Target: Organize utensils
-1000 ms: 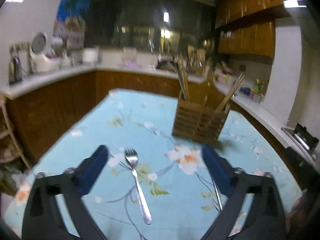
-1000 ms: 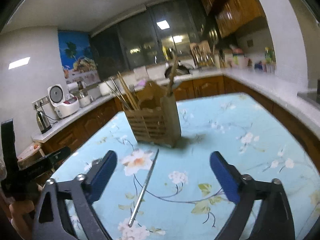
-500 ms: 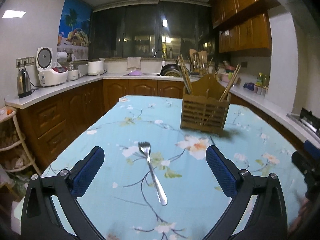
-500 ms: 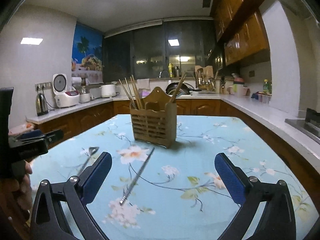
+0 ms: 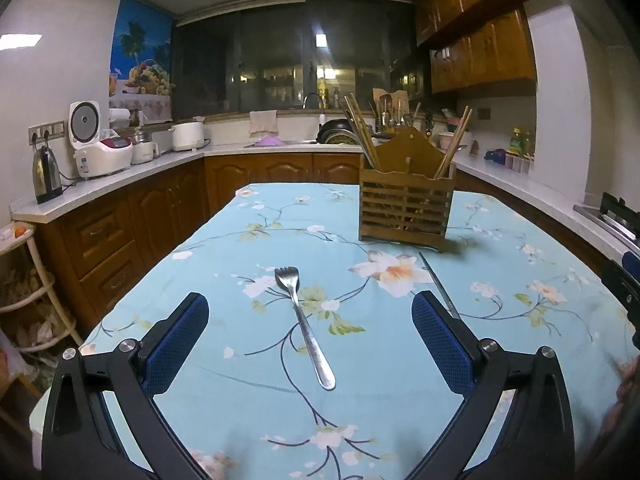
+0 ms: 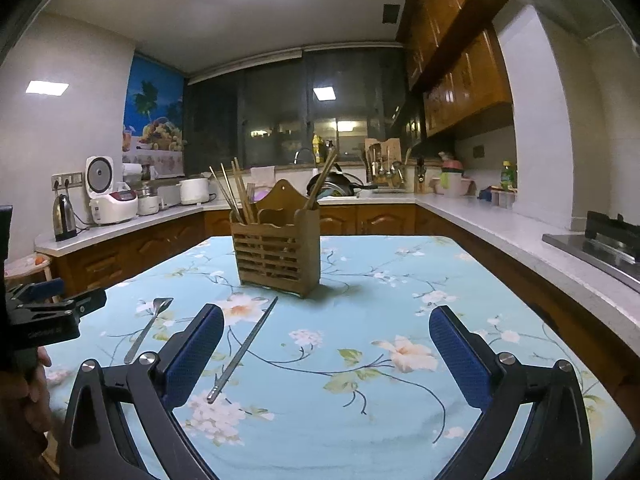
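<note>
A metal fork (image 5: 305,322) lies flat on the floral blue tablecloth, tines away from me, right between the wide-apart fingers of my left gripper (image 5: 310,338), which is open and empty. A thin metal chopstick (image 6: 244,350) lies to its right, beside the left finger of my right gripper (image 6: 326,354), also open and empty. The fork (image 6: 147,326) shows at the left of the right wrist view. The chopstick (image 5: 439,286) runs past my left gripper's right finger. A slatted wooden utensil holder (image 5: 406,210) with chopsticks stands upright further back; it is the holder (image 6: 278,258) in the right wrist view.
The table (image 6: 400,400) is ringed by wooden kitchen cabinets and white counters. A kettle (image 5: 46,176) and rice cooker (image 5: 100,144) stand on the left counter, a stove (image 6: 600,244) on the right. A wire rack (image 5: 24,288) stands off the table's left edge.
Both grippers have pulled back and levelled out, so the views show more of the table and the room. Fork, chopstick and holder have not moved. Both grippers stay open.
</note>
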Tool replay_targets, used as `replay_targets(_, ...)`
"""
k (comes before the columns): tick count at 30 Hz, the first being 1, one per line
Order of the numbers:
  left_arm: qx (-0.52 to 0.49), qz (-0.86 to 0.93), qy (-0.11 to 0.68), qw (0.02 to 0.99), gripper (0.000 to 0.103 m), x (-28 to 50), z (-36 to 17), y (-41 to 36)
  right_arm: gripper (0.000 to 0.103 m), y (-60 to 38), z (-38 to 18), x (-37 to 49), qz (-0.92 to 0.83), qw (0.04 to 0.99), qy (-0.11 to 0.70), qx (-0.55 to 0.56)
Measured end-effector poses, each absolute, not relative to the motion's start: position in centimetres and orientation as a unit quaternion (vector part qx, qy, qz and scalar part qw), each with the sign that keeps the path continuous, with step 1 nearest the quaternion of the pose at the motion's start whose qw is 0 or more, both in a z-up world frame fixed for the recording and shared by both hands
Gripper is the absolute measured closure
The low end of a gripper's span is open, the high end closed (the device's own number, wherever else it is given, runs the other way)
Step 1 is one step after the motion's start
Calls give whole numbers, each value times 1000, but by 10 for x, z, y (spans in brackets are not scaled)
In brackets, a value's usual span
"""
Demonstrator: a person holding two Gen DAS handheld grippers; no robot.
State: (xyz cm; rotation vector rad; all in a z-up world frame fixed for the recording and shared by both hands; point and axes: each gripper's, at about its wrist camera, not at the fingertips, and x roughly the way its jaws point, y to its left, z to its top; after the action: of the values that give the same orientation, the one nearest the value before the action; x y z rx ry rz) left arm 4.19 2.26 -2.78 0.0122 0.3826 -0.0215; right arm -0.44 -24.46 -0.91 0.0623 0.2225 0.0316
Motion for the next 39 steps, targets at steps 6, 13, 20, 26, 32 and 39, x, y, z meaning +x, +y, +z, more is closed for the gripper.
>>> replay_targets(6,9,-18,188,982,0,40,-26,21,0,-249,-11,-4,9,993,115,39)
replay_targets(13,14,-27,189,981,0,39,-24,17,0,-251,-10,-5,10,992,115,43)
replay_targets(20,10,-30,188,982,0,39,-22,17,0,-250,-10,-7,10,992,115,41)
replay_targets(26,12,-34,185,982,0,39,-20,17,0,-250,-11,-8,14,993,112,42)
replay_targets(32,13,-36,182,982,0,38,-18,16,0,-250,-11,-8,14,993,112,43)
replay_targets(39,13,-37,181,983,0,37,-17,16,0,-251,-11,-7,15,993,112,43)
